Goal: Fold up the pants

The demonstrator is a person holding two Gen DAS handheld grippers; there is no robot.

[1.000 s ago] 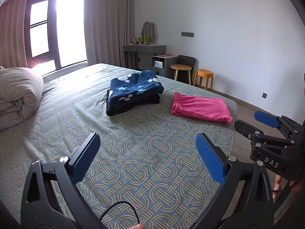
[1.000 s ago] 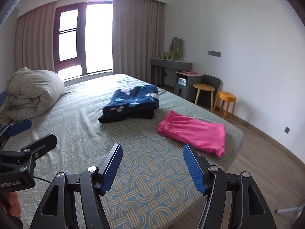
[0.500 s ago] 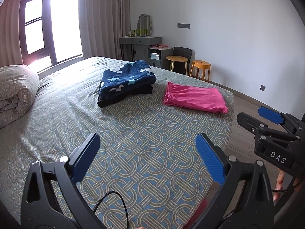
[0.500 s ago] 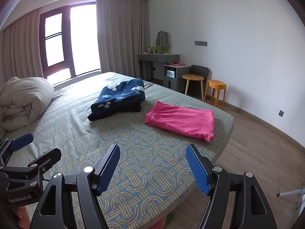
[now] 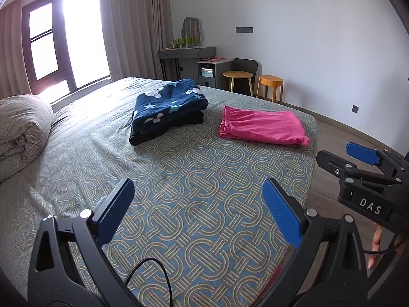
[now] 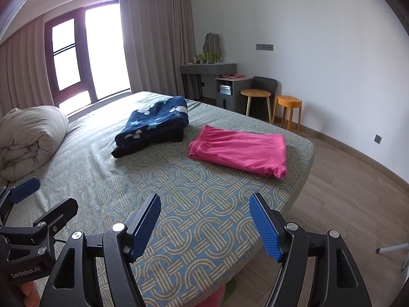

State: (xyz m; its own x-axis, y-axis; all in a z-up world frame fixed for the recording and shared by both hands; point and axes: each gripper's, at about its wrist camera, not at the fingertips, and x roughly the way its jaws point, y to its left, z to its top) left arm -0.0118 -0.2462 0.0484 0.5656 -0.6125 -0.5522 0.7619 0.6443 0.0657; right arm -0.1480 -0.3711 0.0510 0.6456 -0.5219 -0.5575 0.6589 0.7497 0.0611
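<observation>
Lying flat ahead of both tongs, the bright pink fabric pants (image 6: 239, 151) look partly folded, needing further folds. The left tongs (image 5: 198, 212) and right tongs (image 6: 204, 226) gape apart, empty, over the patterned bedspread (image 5: 204, 179), well short of them.

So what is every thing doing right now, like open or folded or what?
left hand-held gripper: open, holding nothing.
right hand-held gripper: open, holding nothing; its jaws have just been opening.
pink pants: folded flat, lying on the bed.
dark blue starry blanket: folded, stacked on a black folded item.
duvet: rolled up.
curtains: drawn aside.
</observation>
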